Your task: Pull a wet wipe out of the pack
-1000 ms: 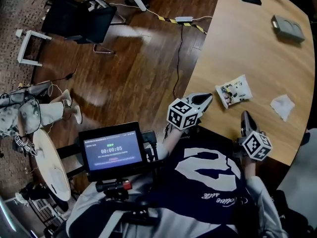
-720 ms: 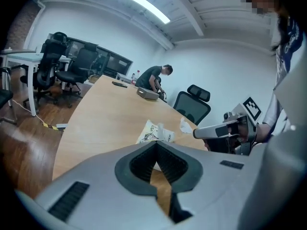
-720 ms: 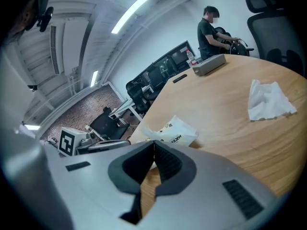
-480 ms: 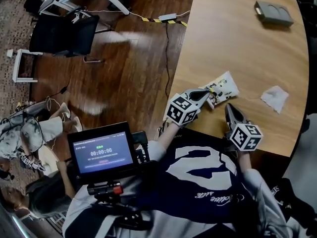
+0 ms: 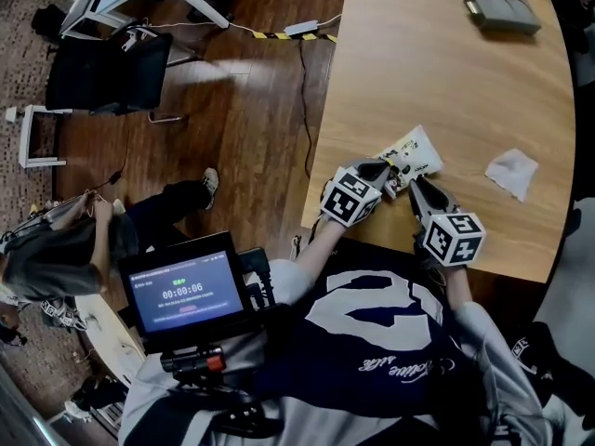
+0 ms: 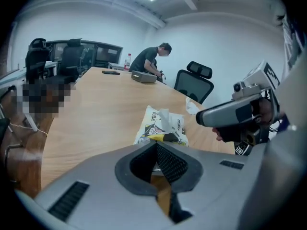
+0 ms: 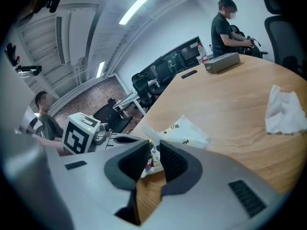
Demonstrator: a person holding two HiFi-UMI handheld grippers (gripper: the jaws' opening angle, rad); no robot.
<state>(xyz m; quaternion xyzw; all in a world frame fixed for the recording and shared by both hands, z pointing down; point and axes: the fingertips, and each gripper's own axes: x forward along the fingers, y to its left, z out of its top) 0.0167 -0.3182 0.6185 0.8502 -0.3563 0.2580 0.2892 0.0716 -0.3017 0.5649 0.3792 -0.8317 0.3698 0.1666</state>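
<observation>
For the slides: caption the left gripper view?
Left gripper, jaws together, at the near edge of a white printed plastic wipe pack, white wipe poking up, on a wooden table.

Head view: from above the person (image 5: 372, 342), steeply downward, surface (image 5: 446, 72) at upper right. Left gripper view and right gripper view: low, close, along their own jaws across the surface. All 3 share the wipe pack (image 5: 411, 156).

Wipe pack (image 5: 414, 159) lies on table (image 5: 446, 82), nr its front edge, twd left-hand cnr. Crumpled sheet (image 5: 511, 172) on table to right of pack, apart from it. Box (image 5: 502, 12) at far end, well behind both. Chair (image 5: 107, 68) on floor, left of table.
</observation>
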